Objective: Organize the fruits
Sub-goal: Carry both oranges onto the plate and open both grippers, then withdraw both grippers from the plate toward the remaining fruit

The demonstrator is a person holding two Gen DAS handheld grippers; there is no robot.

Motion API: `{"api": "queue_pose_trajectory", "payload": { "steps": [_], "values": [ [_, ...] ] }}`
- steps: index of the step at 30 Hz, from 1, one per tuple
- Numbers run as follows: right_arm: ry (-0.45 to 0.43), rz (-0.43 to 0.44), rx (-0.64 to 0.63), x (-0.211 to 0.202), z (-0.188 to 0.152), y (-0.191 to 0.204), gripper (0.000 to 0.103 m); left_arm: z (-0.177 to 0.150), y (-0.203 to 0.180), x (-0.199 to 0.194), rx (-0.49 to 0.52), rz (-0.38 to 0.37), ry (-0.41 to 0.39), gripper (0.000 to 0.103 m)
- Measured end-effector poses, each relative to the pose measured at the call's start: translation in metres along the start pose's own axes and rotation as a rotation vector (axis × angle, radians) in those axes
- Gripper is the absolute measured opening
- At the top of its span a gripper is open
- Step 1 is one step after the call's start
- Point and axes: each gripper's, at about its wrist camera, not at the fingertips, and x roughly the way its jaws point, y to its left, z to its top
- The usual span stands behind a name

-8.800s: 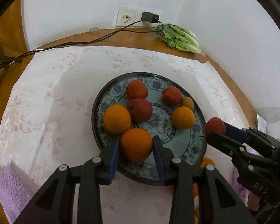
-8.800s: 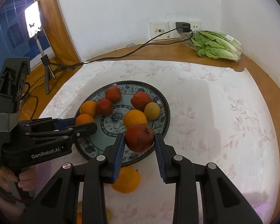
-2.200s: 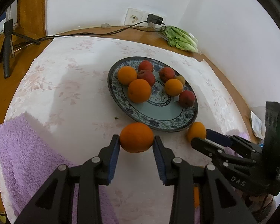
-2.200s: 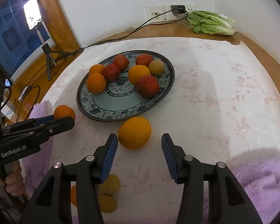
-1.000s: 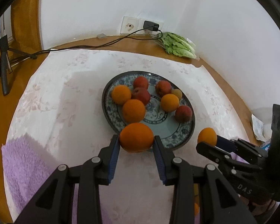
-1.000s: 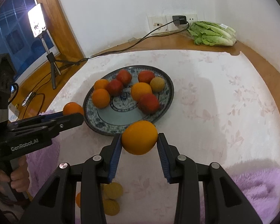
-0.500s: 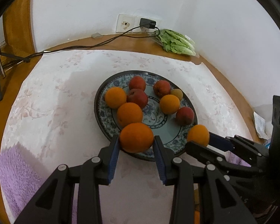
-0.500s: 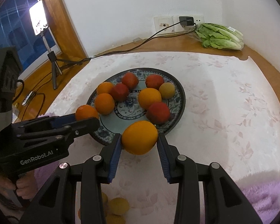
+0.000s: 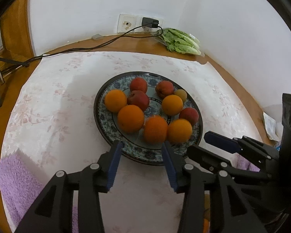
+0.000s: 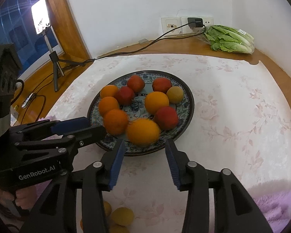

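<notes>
The plate (image 9: 197, 136) now carries two more oranges than a moment ago. Half a second back each tool still pinched one; now both fruits sit blurred on the near part of the plate, side by side. The deeper orange one (image 9: 155, 129) lies just beyond the left gripper (image 9: 142, 151), and the paler one (image 10: 143, 132) just beyond the right gripper (image 10: 144, 147). Both tools have their jaws spreading apart, with nothing pressed between the blue pads; each orange sits past the fingertips, free of them.

Around these two, the plate holds the rest of the pile: two oranges at about nine o'clock, another near the middle right, red peaches (image 9: 138, 85) toward twelve and at three o'clock, and a small yellowish fruit (image 9: 180, 95) at about two o'clock. None of those has shifted.

The plate rests on a pale flowered cloth (image 9: 52, 101). A few small yellow fruits (image 10: 122, 216) lie on the cloth at six o'clock, under the right tool. A purple towel (image 9: 15, 182) shows at the near left. Farther off at one o'clock, a bag of lettuce (image 9: 180, 41) lies by the wall socket (image 9: 126, 23), a black cord trailing leftward from it.
</notes>
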Motion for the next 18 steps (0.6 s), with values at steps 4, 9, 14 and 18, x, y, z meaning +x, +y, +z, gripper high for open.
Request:
{"api": "queue_pose_trajectory", "payload": {
  "steps": [4,9,14,18],
  "values": [
    [-0.001,0.004,0.017,-0.004,-0.003,-0.002,0.046,-0.003,-0.001,-0.003,-0.003,-0.001,0.004,0.049],
    [-0.005,0.006,0.031,-0.014,-0.008,-0.004,0.046,-0.008,-0.002,-0.010,-0.008,-0.006,0.010,0.052],
    [-0.006,0.004,0.034,-0.024,-0.014,-0.003,0.047,-0.014,-0.004,-0.019,-0.011,-0.007,0.014,0.053],
    [-0.005,0.010,0.040,-0.032,-0.020,-0.002,0.047,-0.019,-0.004,-0.025,-0.017,-0.011,0.019,0.055]
  ]
}}
